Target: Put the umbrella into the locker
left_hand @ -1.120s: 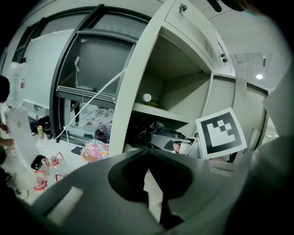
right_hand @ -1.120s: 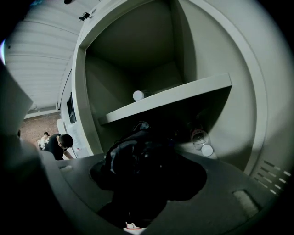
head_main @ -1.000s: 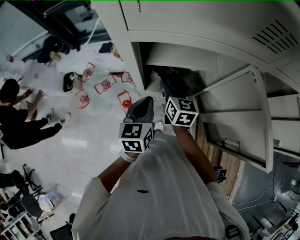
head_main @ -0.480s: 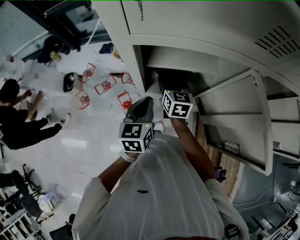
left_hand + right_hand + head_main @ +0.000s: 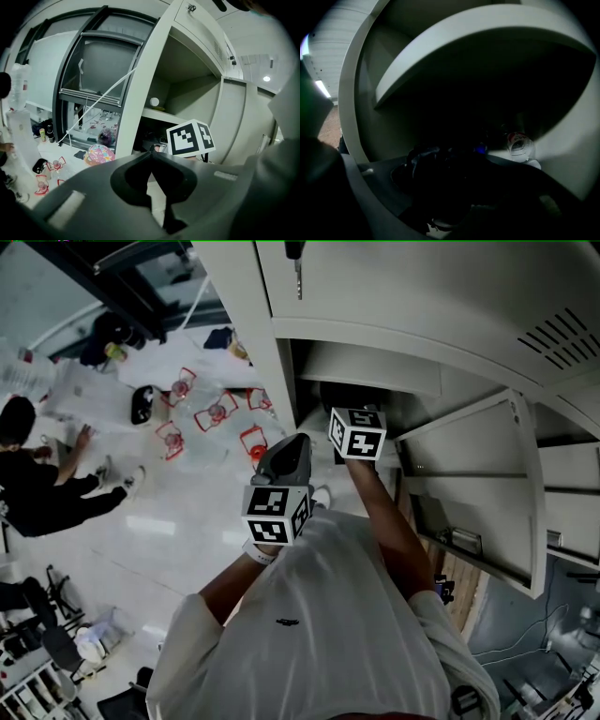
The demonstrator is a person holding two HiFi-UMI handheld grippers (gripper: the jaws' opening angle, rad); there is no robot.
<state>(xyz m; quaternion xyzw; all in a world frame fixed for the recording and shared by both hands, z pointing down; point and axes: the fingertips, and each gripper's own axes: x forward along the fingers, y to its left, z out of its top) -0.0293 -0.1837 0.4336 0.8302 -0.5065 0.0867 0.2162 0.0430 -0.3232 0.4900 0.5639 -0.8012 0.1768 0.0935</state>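
Two grippers are out ahead of the torso. The right gripper (image 5: 450,161) is extended on a straight forearm into the locker (image 5: 274,362), under its flat grey metal shelf (image 5: 464,51). Its jaws are clamped on the umbrella (image 5: 423,157), a dark, crumpled fabric bundle with a faint blue sheen, inside the dim compartment. The left gripper (image 5: 151,151) is outside, elbow bent, its matte black jaws pressed together on nothing. The locker door (image 5: 478,474), smooth painted sheet metal, stands open at right. A clear rounded container (image 5: 519,146) lies deeper in.
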